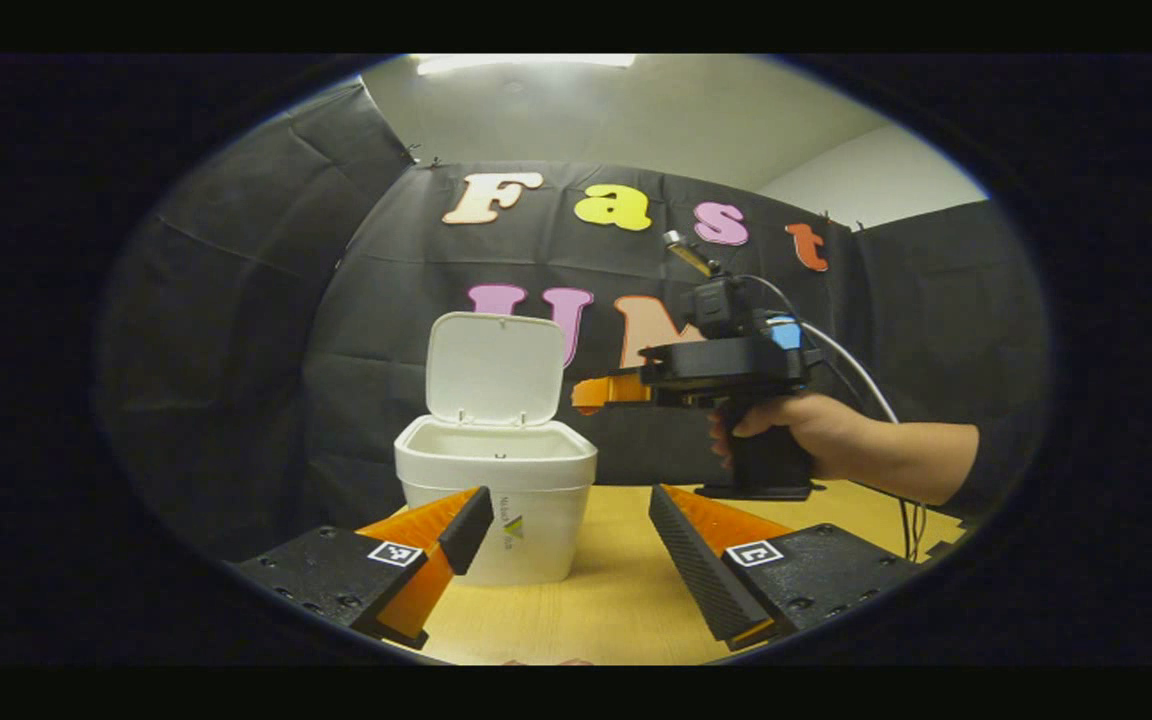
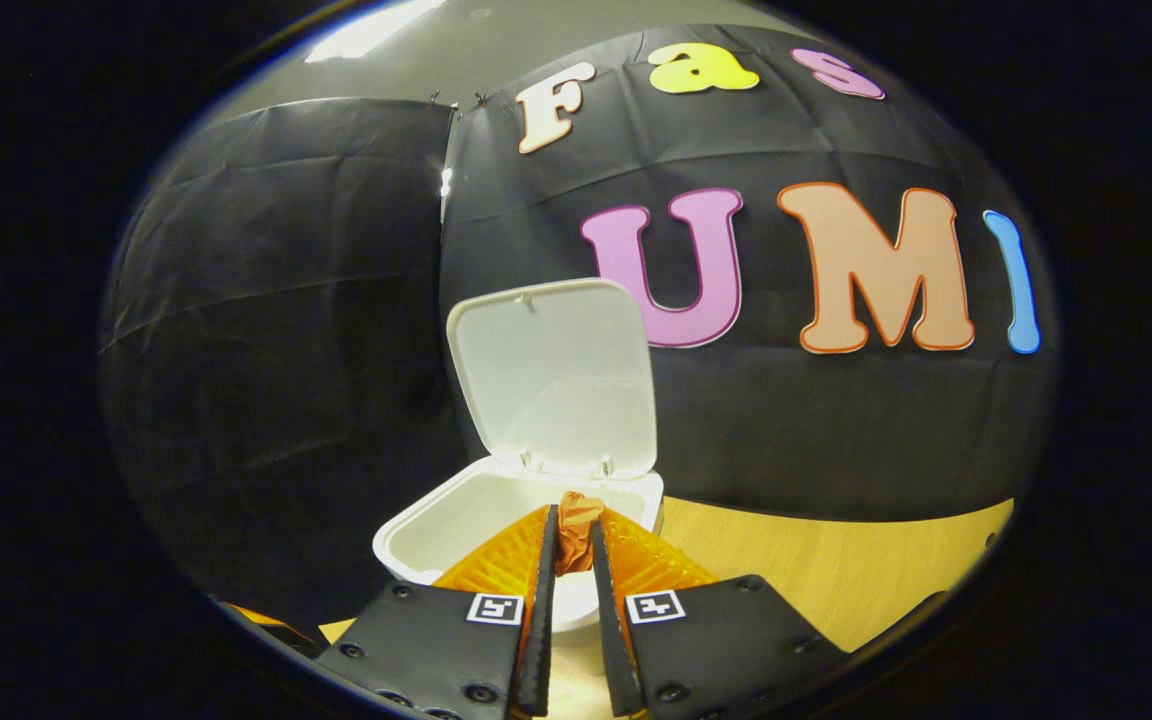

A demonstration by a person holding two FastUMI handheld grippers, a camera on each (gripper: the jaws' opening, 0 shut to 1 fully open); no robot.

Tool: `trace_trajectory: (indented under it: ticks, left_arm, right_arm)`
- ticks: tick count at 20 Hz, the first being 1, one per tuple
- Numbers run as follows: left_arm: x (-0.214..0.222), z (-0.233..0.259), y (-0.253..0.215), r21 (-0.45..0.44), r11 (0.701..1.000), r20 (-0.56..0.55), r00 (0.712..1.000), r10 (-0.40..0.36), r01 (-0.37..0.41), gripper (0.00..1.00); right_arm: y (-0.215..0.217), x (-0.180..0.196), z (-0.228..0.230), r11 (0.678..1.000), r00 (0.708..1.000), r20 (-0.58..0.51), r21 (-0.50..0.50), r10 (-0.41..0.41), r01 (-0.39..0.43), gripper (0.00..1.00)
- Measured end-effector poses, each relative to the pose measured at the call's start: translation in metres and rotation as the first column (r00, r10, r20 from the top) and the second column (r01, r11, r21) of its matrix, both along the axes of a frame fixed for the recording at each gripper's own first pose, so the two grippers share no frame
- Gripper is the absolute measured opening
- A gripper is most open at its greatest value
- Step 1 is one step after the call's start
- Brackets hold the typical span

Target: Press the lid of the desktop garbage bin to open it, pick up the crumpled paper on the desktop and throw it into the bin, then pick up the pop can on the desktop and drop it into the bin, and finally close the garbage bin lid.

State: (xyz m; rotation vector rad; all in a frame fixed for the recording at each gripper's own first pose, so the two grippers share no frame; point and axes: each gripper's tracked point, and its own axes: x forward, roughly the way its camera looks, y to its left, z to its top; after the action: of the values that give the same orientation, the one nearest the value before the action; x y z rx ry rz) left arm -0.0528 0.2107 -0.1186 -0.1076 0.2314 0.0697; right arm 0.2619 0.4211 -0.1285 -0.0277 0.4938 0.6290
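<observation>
White bin [image 1: 496, 480], seemingly orange paper [image 2: 576, 535].

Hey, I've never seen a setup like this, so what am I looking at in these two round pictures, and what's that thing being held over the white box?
These are two handheld grippers, each with a camera looking forward along its two fingers. A person holds one in each hand; there is no robot arm.

The left gripper view shows the left gripper, jaws open and empty, low over a wooden table. Ahead stands a white garbage bin with its lid flipped up. To the right, a hand holds the other gripper beside the bin.

The right gripper view looks down the right gripper. Its fingers pinch a piece of crumpled paper, orange-brown in this light, above the bin's open mouth. It looks about ready to drop.

I see no pop can here.
</observation>
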Motion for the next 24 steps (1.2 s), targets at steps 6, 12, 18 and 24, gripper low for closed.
trace_trajectory:
  ticks: [6,12,18,24]
  left_arm:
    - [-0.012,-0.012,0.019,-0.012,0.999,-0.036,0.999,0.041,-0.041,0.94]
    - [-0.009,-0.012,0.012,-0.005,0.999,-0.034,0.999,0.035,-0.035,0.94]
    - [0.010,-0.016,-0.036,-0.015,0.999,-0.019,0.999,-0.035,0.034,0.94]
    - [0.036,-0.035,-0.100,-0.029,0.995,-0.024,0.995,-0.095,0.094,0.94]
  right_arm:
    - [0.031,0.018,-0.034,0.996,0.997,-0.071,-0.084,-0.023,0.017,0.34]
    - [0.012,0.006,0.004,0.996,1.000,0.016,-0.081,-0.026,0.027,0.79]
    - [-0.093,-0.028,0.118,0.990,0.927,0.351,0.002,-0.132,0.140,0.85]
    - [-0.261,-0.095,0.134,0.941,0.843,0.426,0.069,-0.329,0.332,0.88]
